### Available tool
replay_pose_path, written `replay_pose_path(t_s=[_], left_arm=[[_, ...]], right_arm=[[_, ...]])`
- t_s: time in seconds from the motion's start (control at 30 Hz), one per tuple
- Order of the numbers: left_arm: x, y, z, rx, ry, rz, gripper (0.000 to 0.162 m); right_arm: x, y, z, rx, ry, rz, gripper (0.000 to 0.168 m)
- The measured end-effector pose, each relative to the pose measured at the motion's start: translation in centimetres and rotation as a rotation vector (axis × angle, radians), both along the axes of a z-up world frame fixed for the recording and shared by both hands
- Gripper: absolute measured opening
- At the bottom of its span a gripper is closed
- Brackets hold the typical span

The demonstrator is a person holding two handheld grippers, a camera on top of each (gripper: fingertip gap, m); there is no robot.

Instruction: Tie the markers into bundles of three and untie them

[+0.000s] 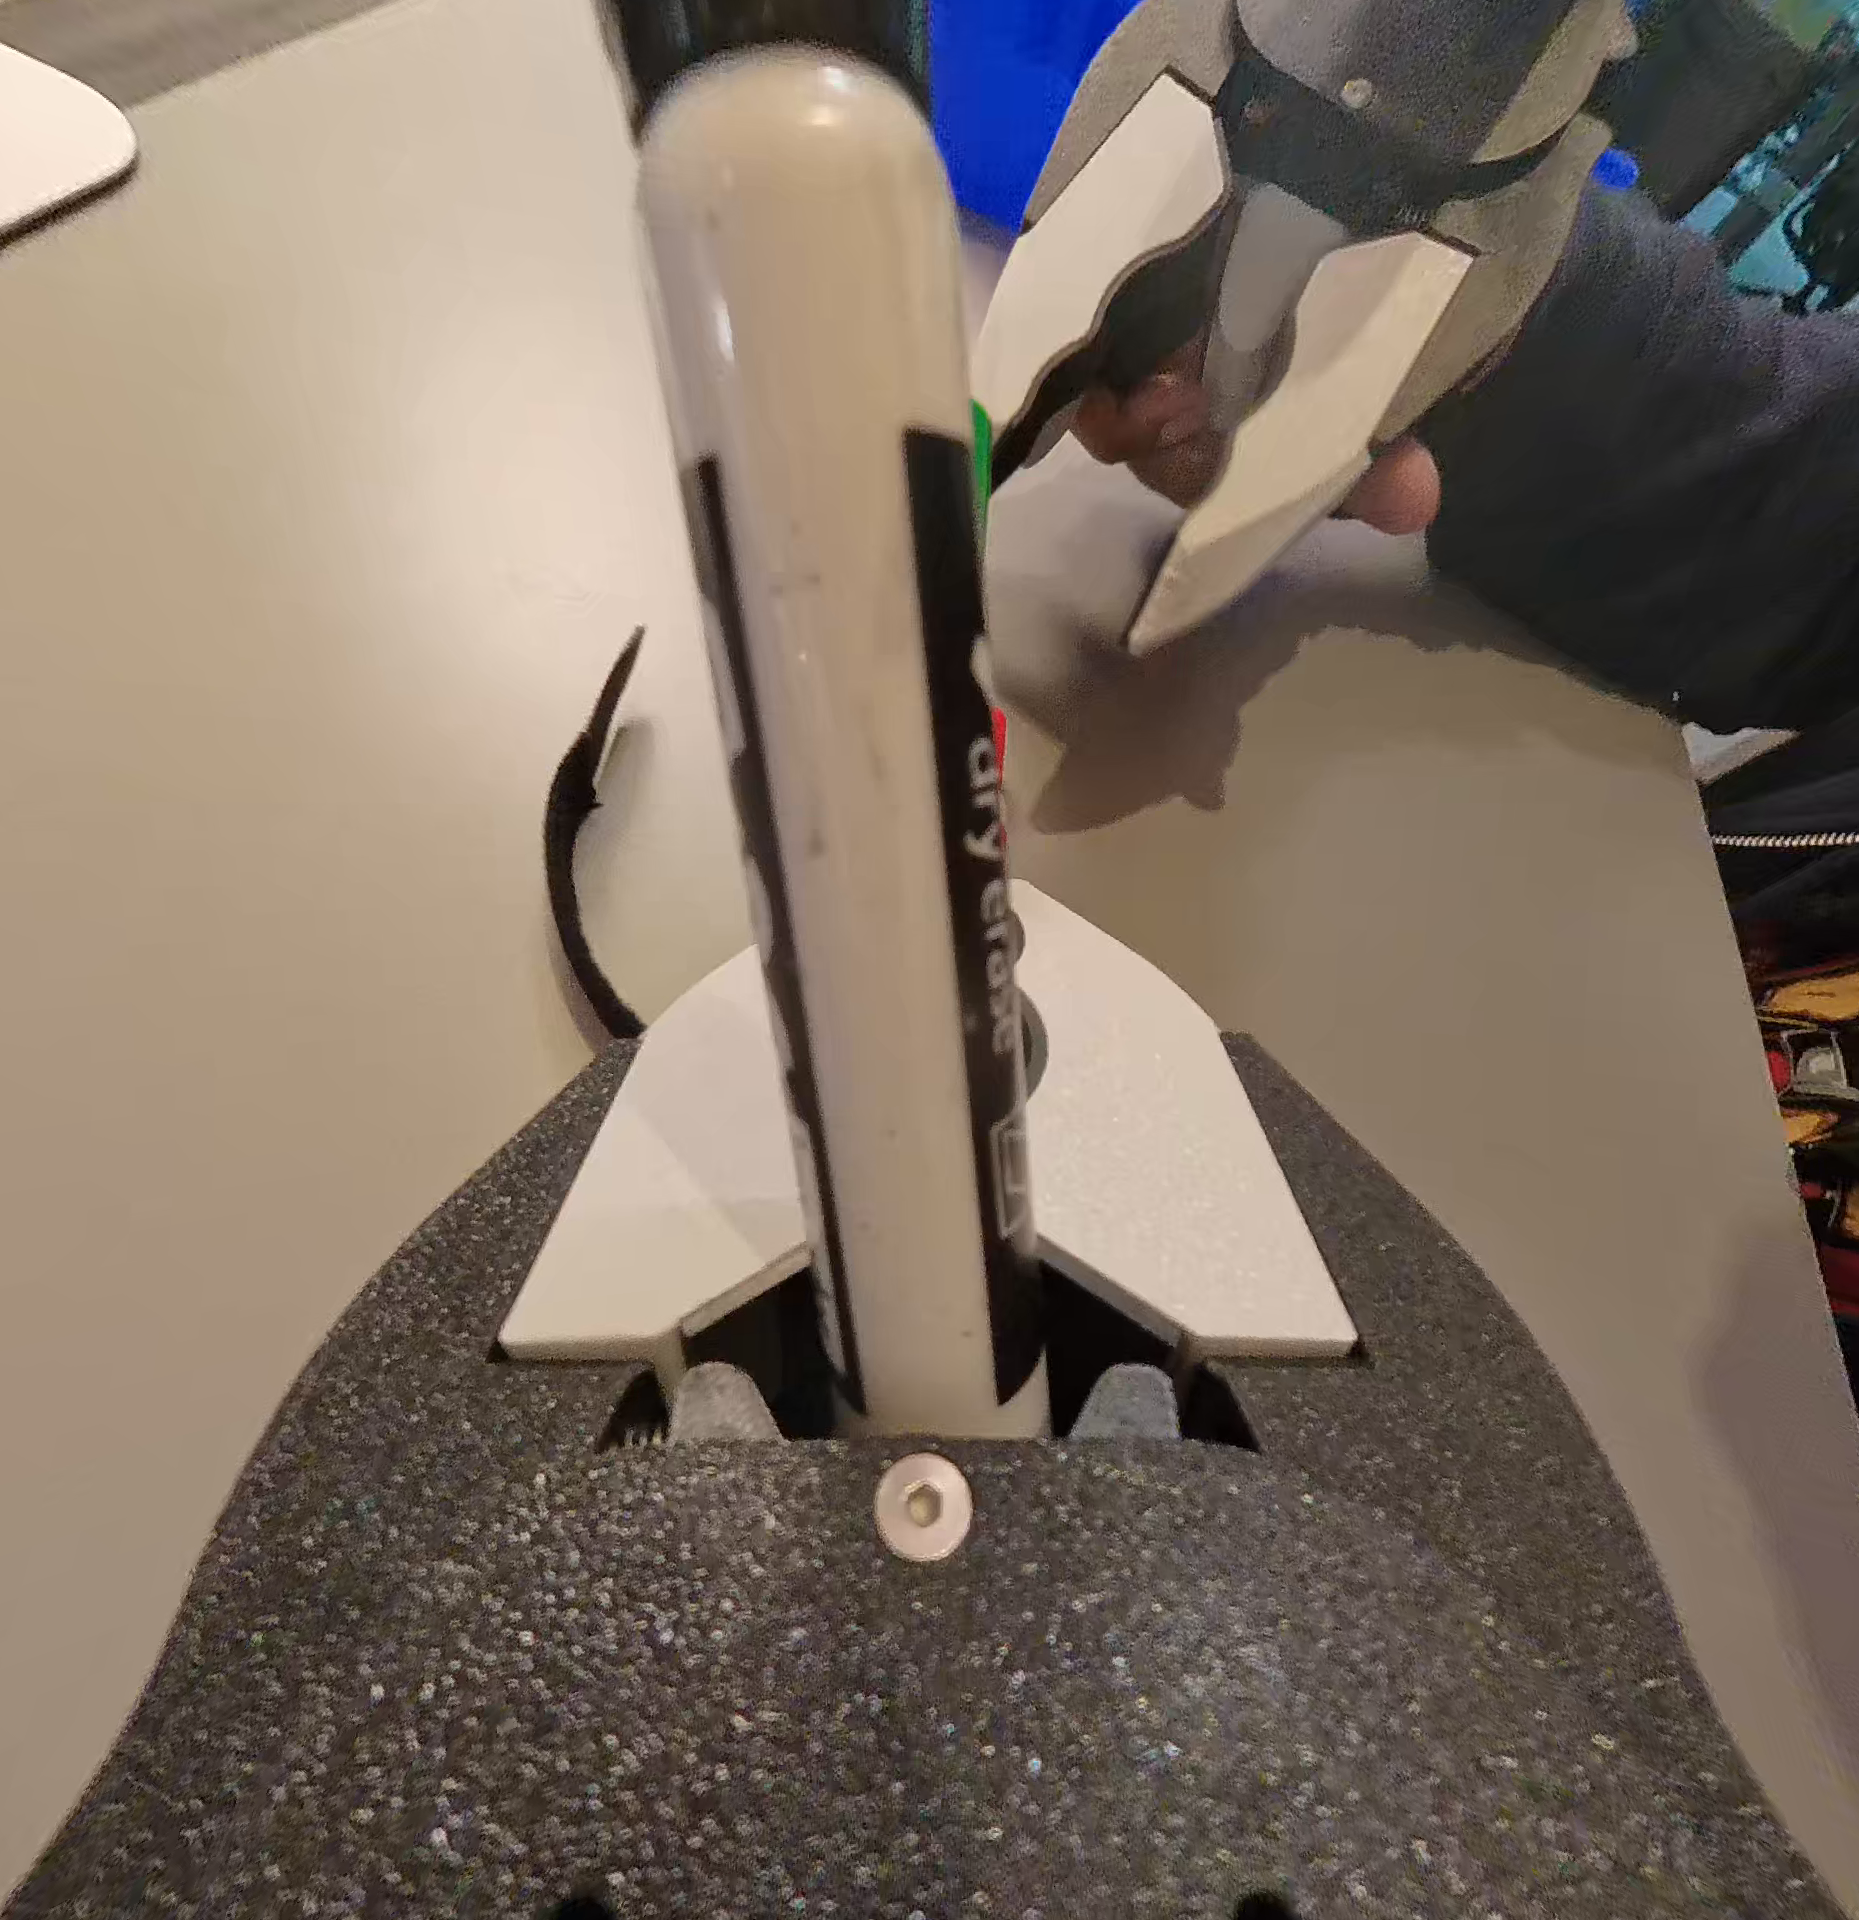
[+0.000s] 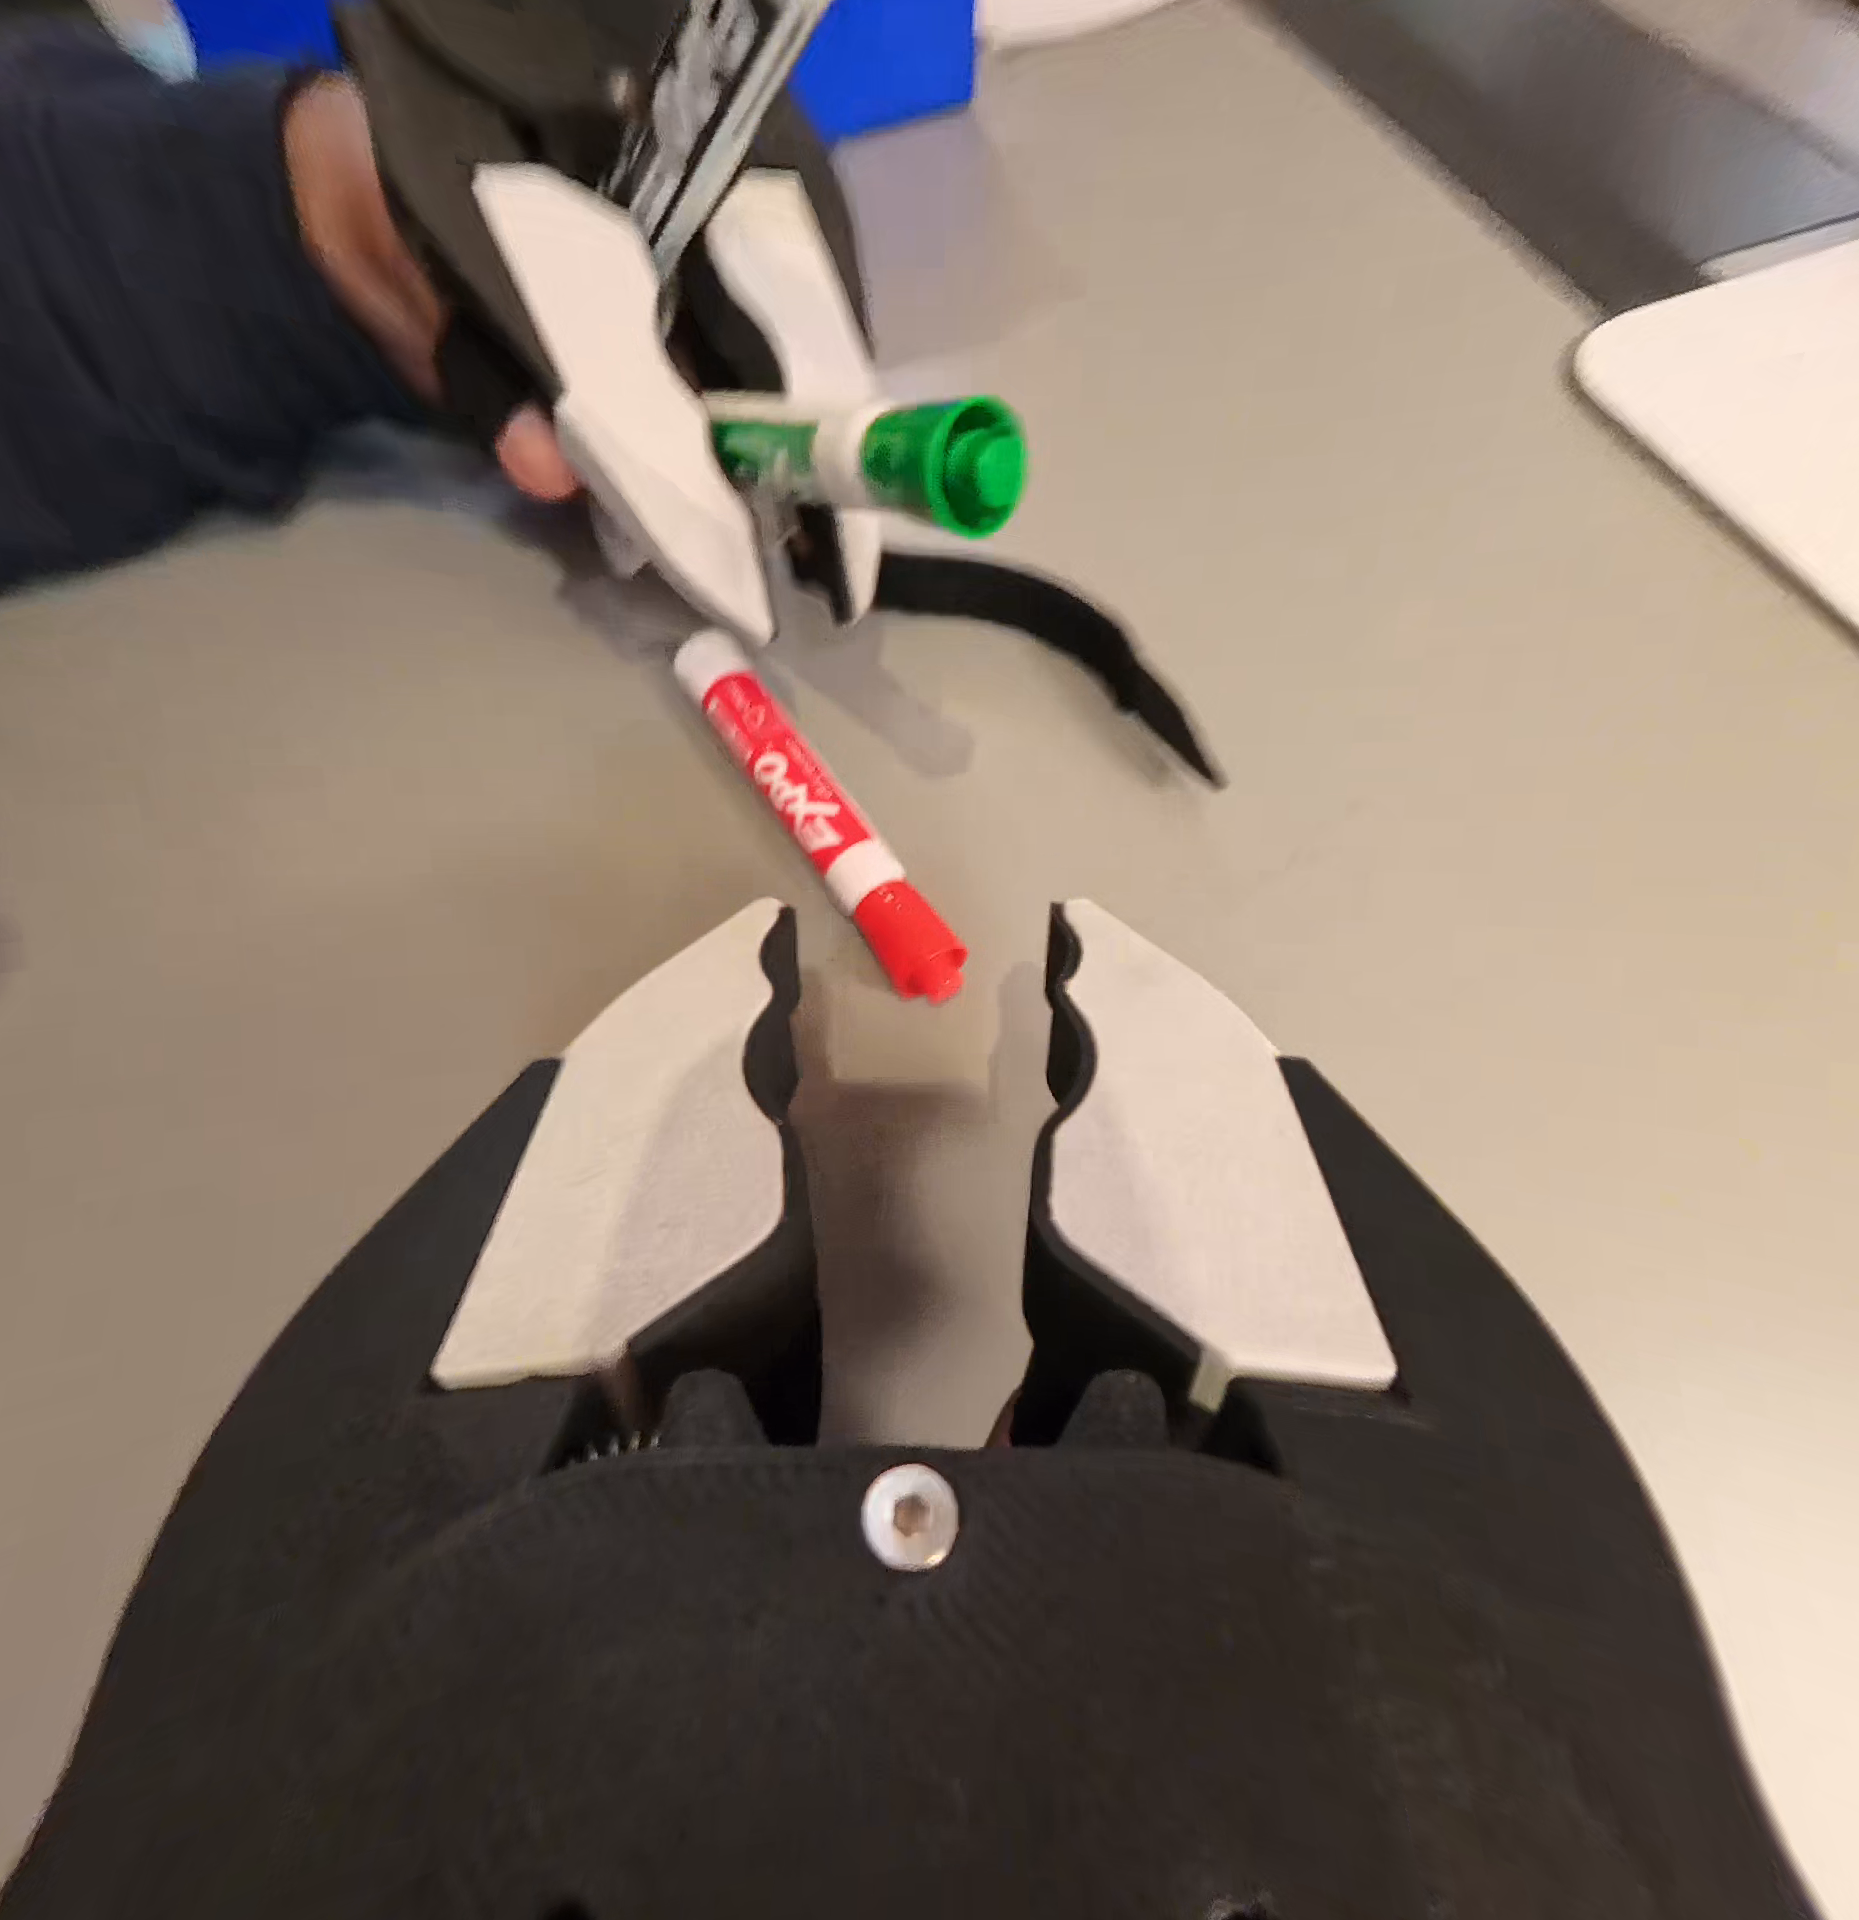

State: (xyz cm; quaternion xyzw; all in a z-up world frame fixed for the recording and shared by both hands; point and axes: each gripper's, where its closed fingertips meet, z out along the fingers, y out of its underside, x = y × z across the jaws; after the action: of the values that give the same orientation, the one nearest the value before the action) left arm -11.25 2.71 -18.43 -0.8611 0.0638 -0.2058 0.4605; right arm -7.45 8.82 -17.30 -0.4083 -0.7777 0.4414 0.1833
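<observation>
My left gripper (image 1: 904, 925) is shut on a black-labelled marker (image 1: 842, 644) that stands up along its fingers. In the right wrist view the left gripper (image 2: 805, 613) also grips a green marker (image 2: 904, 468), which sticks out sideways between its fingers. A black strap (image 2: 1060, 634) trails from it onto the table; it also shows in the left wrist view (image 1: 592, 852). A red marker (image 2: 790, 800) lies loose on the grey table (image 2: 1424, 935). My right gripper (image 2: 920, 925) is open and empty, its tips on either side of the red cap. It also shows in the left wrist view (image 1: 1076, 556).
A white flat pad (image 2: 1756, 416) lies at the table's far right, and shows in the left wrist view (image 1: 31, 135). A blue object (image 2: 883, 62) stands behind. A person's dark sleeve (image 1: 1631, 468) holds the right gripper. The table edge (image 1: 1756, 935) runs down the right. Tip to tip, the grippers are about 8 cm apart.
</observation>
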Motion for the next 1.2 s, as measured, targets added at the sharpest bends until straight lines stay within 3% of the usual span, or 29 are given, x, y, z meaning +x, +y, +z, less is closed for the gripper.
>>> replay_pose_path(t_s=[0.17,0.27,0.33,0.4,0.6,0.87,1.2], left_arm=[[1.1,-0.1,-0.1,-0.007,0.004,-0.054,0.022],[1.5,-0.2,-0.3,-0.016,0.009,-0.079,0.022],[1.6,-0.3,-0.3,-0.018,0.01,-0.084,0.022],[1.7,-0.3,-0.3,-0.016,0.005,-0.089,0.022],[2.0,-0.6,-0.2,-0.01,0.0,-0.116,0.022],[3.2,-1.2,0.0,0.006,0.015,-0.202,0.023],[5.8,-1.9,0.5,0.055,0.032,-0.346,0.02]], right_arm=[[0.8,-1.2,-3.5,0.229,-0.046,0.13,0.053],[0.2,-1.8,-4.7,0.259,-0.067,0.187,0.053],[-0.1,-2.5,-4.9,0.242,-0.088,0.228,0.043],[-0.1,-3.2,-5.0,0.223,-0.111,0.276,0.022],[0.9,-2.6,-4.9,0.275,-0.076,0.288,0.017],[2.0,1.7,-0.1,0.2,0.009,0.165,0.016],[3.1,1.4,5.6,0.136,-0.115,0.345,0.017]])
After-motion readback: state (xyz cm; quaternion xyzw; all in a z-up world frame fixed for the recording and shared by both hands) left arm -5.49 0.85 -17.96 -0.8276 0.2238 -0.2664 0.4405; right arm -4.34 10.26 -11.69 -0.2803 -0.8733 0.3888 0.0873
